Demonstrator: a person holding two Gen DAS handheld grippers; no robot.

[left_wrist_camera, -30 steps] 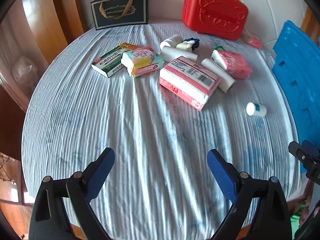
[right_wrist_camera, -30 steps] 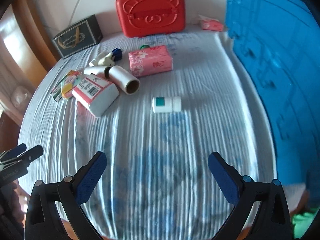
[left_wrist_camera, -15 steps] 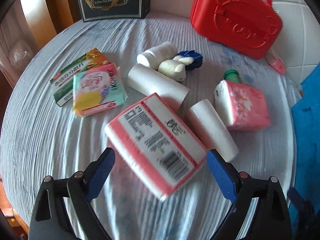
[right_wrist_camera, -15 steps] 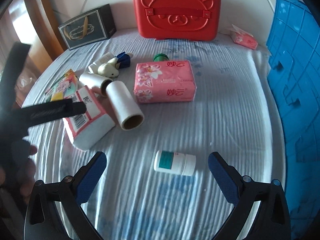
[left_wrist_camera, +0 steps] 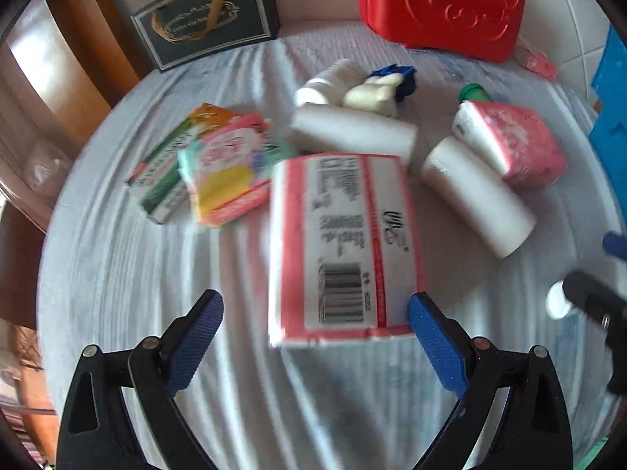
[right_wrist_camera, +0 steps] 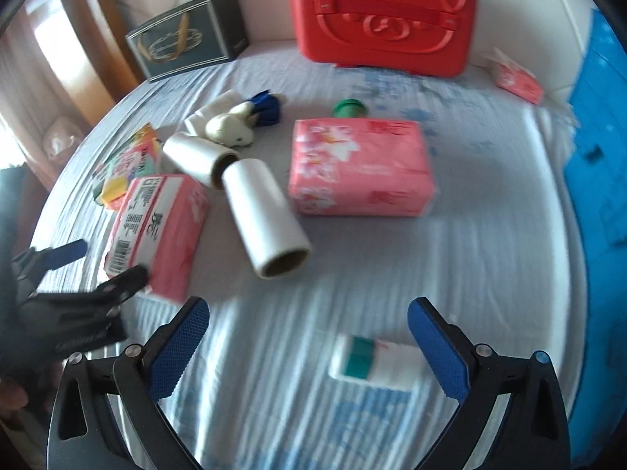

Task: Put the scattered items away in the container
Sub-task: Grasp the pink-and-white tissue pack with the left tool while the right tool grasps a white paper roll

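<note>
The left gripper (left_wrist_camera: 315, 313) has its blue fingers (left_wrist_camera: 196, 325) spread wide, grasping nothing. Between them lies the near end of a pink-and-white tissue pack (left_wrist_camera: 345, 243), barcode side up, on the striped cloth of the bench (left_wrist_camera: 129, 274). The right-hand finger seems to touch the pack's corner; the other stands well apart from it.

The right gripper (right_wrist_camera: 307, 333) is likewise released, fingers (right_wrist_camera: 178, 342) apart, with a small white bottle with a green label (right_wrist_camera: 370, 360) lying on its side between them, nearer the right finger.

The pack looks light and soft, wrapped in slick film, so it should squash under a squeeze; taking it across its narrow width near the middle seems safest. The bottle looks rigid, light and round, likely to roll, so a hold across its body would suit.

Further out lie two white rolls (right_wrist_camera: 266, 215), a second pink tissue pack (right_wrist_camera: 360, 168), a green-capped bottle (right_wrist_camera: 348, 107), a small plush toy (right_wrist_camera: 231, 127) and flat packets (left_wrist_camera: 219, 168). At the far edge stand a closed red case (right_wrist_camera: 384, 15), presumably the container, and a dark gift bag (right_wrist_camera: 184, 41).
</note>
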